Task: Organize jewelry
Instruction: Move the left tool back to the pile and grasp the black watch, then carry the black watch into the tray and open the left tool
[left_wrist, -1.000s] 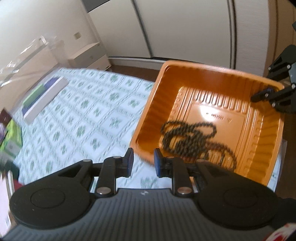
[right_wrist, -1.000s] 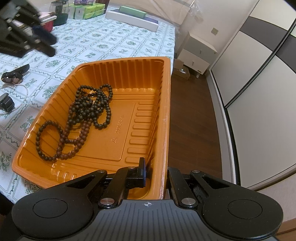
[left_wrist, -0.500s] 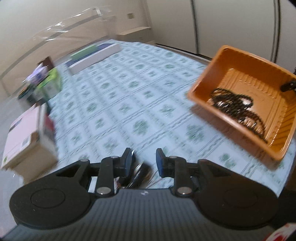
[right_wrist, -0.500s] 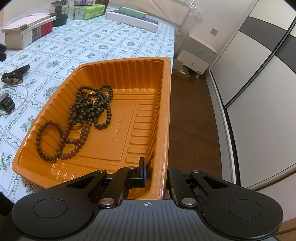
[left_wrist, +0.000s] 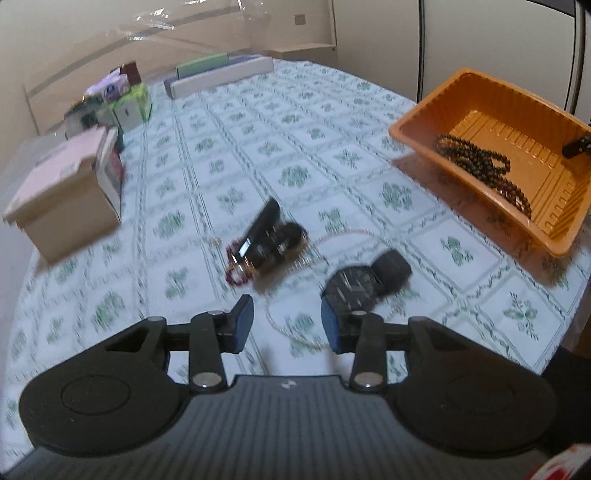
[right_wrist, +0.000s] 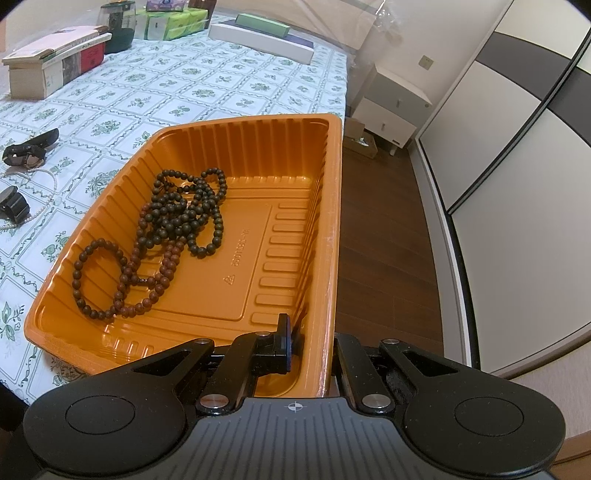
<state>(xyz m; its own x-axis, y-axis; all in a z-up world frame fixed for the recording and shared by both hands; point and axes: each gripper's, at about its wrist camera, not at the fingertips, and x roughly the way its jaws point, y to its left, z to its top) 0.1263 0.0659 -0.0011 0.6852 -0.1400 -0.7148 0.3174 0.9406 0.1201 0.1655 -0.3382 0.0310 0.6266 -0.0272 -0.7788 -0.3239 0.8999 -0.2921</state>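
Jewelry is lying loose on the tablecloth (left_wrist: 332, 122): black watch (left_wrist: 352, 290) sitting just ahead of my left gripper (left_wrist: 287, 325), right of centre, strap running toward the orange tray (right_wrist: 334, 206). I'm angling down, jaws opening, nothing between them. My right gripper (right_wrist: 310, 345) is pinching the tray's near rim.

Left wrist view: soft, motion-blurred; watch (left_wrist: 352, 288) and dark jewelry pile (left_wrist: 267, 243) smeared, patterned cloth (left_wrist: 221, 147) streaky toward 9 o'clock. Even indoor light, dim, slightly warm. Orange tray (left_wrist: 491, 147) casts soft shadow toward 7 o'clock. Right wrist view: sharp, brighter; beads (right_wrist: 177, 221) crisp, glare on tray floor. Both: strong fisheye bending, dark vignette at corners.
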